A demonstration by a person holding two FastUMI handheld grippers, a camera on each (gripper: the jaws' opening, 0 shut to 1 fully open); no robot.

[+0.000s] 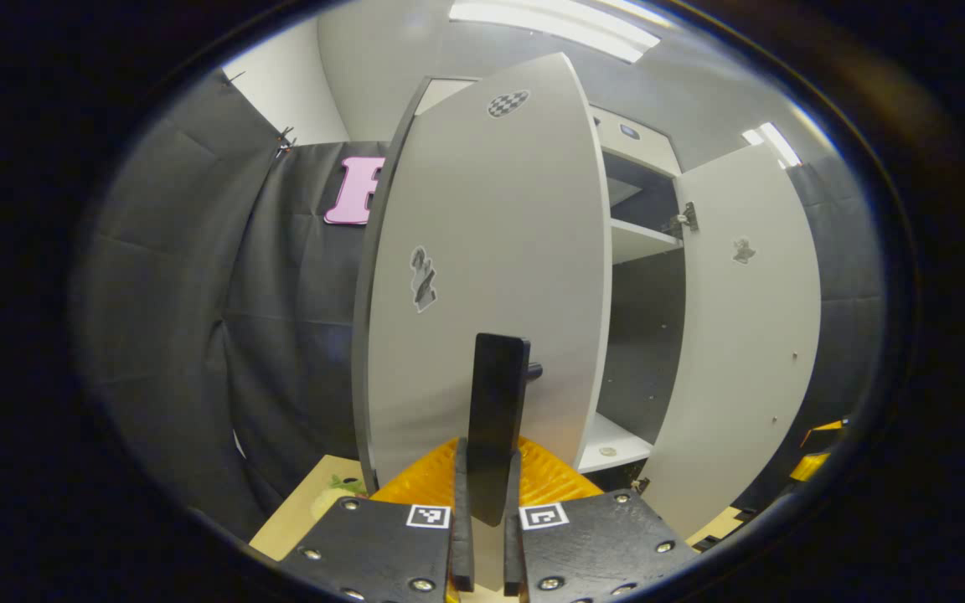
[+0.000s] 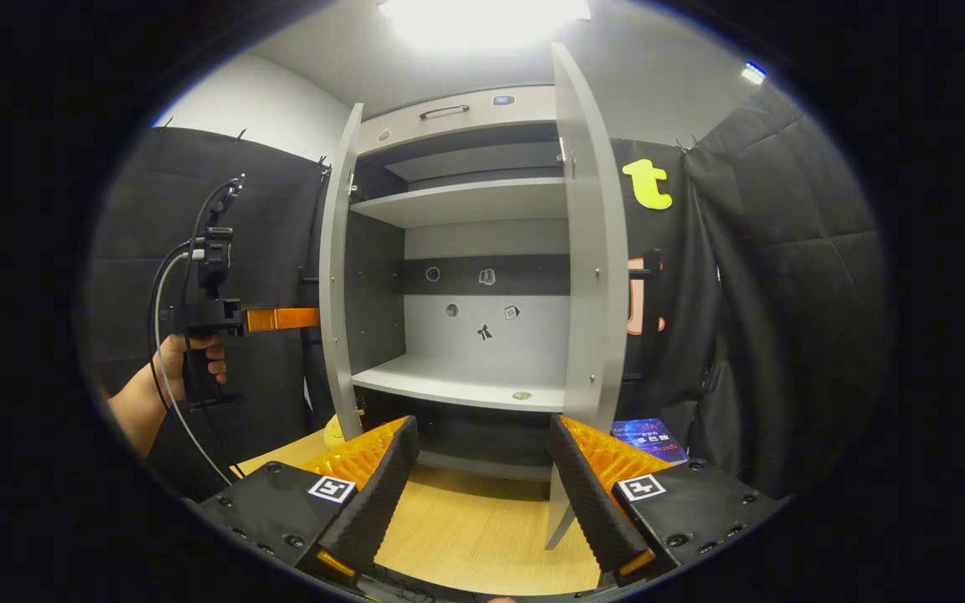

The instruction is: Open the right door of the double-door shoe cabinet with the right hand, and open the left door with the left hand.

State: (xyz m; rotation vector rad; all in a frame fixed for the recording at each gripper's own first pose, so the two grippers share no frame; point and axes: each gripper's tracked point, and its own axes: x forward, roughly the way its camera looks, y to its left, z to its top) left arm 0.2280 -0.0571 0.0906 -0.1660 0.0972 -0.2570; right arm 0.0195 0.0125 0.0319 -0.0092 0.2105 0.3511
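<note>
Now both cabinet doors stand swung out. Left gripper (image 1: 487, 536) clamps the left door's (image 1: 482, 276) handle (image 1: 497, 419); right gripper (image 2: 482, 494) gapes wide, facing open shelves (image 2: 466, 381) between doors.

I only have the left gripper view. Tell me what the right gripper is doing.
Observer: The right gripper is open and holds nothing; it faces the cabinet's open front.
Operator: Report how my gripper looks from over there.
Observer: The hand holds the left gripper out at the outer face of the left door, by that door's free edge.
Operator: Now describe the inside of the cabinet.
Observer: The lower shelf carries one small round object, and several small stickers dot the back panel.
Operator: Give me the right door's state.
Observer: The right door stands swung out toward the camera, nearly edge-on.
</note>
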